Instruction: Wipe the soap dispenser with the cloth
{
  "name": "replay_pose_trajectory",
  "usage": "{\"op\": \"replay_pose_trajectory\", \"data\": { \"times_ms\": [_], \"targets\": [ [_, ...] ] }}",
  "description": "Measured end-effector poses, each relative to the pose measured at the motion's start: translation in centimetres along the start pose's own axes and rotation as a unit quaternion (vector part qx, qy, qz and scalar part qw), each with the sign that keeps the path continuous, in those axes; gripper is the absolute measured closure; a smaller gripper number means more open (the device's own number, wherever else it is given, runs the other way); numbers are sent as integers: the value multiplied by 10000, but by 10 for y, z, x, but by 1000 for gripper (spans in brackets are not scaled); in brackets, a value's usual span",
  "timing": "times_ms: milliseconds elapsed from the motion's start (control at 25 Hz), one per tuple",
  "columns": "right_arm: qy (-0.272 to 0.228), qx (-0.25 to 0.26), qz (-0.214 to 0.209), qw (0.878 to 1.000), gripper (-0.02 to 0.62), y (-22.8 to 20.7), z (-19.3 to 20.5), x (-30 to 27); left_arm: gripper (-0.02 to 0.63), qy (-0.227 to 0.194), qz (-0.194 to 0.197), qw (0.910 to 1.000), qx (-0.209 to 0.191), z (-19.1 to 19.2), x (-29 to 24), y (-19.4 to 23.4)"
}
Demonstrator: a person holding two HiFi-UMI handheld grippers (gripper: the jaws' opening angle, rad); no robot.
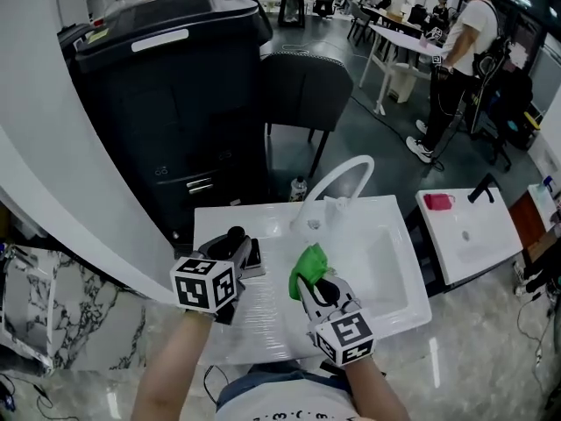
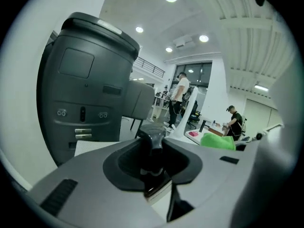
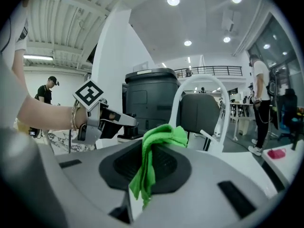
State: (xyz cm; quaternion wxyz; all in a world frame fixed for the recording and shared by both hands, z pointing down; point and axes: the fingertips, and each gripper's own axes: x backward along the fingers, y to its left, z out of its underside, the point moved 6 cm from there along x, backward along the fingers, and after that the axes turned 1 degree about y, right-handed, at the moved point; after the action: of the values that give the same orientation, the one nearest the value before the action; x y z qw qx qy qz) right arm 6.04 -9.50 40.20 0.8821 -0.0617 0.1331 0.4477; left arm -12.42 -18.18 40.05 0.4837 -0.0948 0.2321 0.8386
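Head view: at the white sink's (image 1: 386, 279) left ledge, the left gripper (image 1: 237, 246) hides most of the black soap dispenser (image 1: 235, 232). Left gripper view: jaws clamp its pump head, and the body is cut off. Right gripper view: the right gripper (image 3: 143, 171) pinches the green cloth (image 3: 161, 136) near the dispenser.

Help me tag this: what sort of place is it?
Probably a workshop or lab, not a bathroom: a white rectangular washbasin with curved white faucet stands free, a second white washbasin beside it, white work tables behind.
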Motion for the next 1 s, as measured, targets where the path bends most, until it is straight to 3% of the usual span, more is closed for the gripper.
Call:
{"op": "replay_pose_trajectory", "data": {
  "times_ms": [280, 440, 760, 1000],
  "targets": [
    [405, 103, -630, 9971, 548, 40, 28, -13, 500, 475, -78, 9936, 1025, 56, -1, -9],
    [579, 90, -770, 9953, 548, 50, 41, -25, 500, 540, -14, 9905, 1261, 65, -1, -21],
    [843, -194, -519, 9949, 548, 39, 59, -23, 500, 376, 73, 9852, 1671, 69, 7, -26],
    [1186, -225, -172, 9925, 548, 25, 74, -21, 500, 198, 126, 9854, 1689, 56, 8, -28]
  ]
}}
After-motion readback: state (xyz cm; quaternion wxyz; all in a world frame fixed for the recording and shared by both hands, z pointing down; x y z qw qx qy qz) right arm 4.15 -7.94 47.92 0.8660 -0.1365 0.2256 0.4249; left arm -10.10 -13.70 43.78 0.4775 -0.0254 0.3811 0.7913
